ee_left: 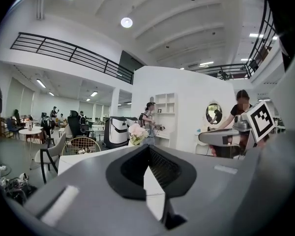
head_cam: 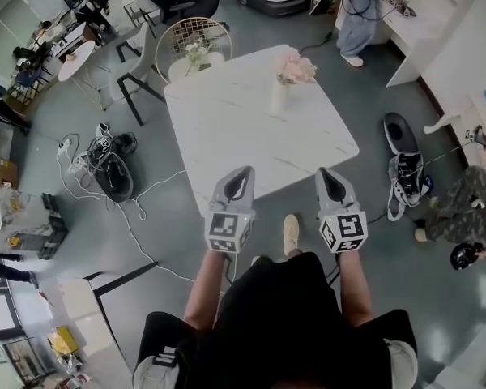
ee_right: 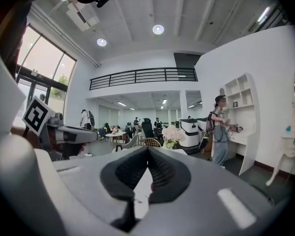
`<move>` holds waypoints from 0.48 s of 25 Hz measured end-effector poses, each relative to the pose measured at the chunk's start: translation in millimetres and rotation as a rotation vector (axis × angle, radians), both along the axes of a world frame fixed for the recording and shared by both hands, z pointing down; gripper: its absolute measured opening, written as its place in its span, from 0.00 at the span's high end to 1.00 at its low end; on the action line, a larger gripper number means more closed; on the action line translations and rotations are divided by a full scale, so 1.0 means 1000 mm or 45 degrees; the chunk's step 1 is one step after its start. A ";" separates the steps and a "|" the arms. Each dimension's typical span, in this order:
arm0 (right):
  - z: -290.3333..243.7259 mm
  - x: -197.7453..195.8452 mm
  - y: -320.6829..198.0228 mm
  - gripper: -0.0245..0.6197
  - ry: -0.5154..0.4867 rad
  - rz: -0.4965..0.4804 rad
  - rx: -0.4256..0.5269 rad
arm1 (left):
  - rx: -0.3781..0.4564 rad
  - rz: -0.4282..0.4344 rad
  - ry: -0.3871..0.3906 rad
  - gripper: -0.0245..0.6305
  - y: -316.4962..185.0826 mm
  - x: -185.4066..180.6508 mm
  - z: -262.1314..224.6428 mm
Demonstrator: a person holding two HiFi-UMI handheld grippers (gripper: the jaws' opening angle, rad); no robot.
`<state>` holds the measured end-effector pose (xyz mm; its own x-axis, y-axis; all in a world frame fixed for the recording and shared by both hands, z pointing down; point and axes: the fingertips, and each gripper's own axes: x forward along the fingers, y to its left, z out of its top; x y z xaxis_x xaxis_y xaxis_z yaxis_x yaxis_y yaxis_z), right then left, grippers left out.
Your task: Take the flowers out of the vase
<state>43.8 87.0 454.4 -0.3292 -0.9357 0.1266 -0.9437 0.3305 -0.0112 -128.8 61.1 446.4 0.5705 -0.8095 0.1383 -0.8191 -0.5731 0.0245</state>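
**Two closed grippers at the near edge of a table, a vase of flowers at the far side**

Seen from above, a person in dark clothes stands at the near edge of a square white table (head_cam: 227, 132) and holds a grey gripper in each hand. The left gripper (head_cam: 240, 172) and the right gripper (head_cam: 327, 173) point across the table, side by side and apart from each other, with their tips over the near part of the tabletop. Each carries a cube with black and white square markers.

In each gripper's own view the two jaws meet at the tip, with nothing between them. Both grippers are closed and hold nothing.

The vase (head_cam: 279, 96), pale and slim, stands upright on the far half of the table, right of its middle and well apart from both grippers. The flowers (head_cam: 296, 68), a bunch of pale pink blooms, are in the vase and spread above its mouth.

Beyond the table's far left corner stands a round wire-backed chair (head_cam: 192, 40). Cables and bags lie on the grey floor to the left.
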 end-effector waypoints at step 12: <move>0.003 0.033 -0.094 0.96 -0.021 -0.119 -0.024 | -0.042 -0.074 -0.013 0.95 -0.078 0.043 0.005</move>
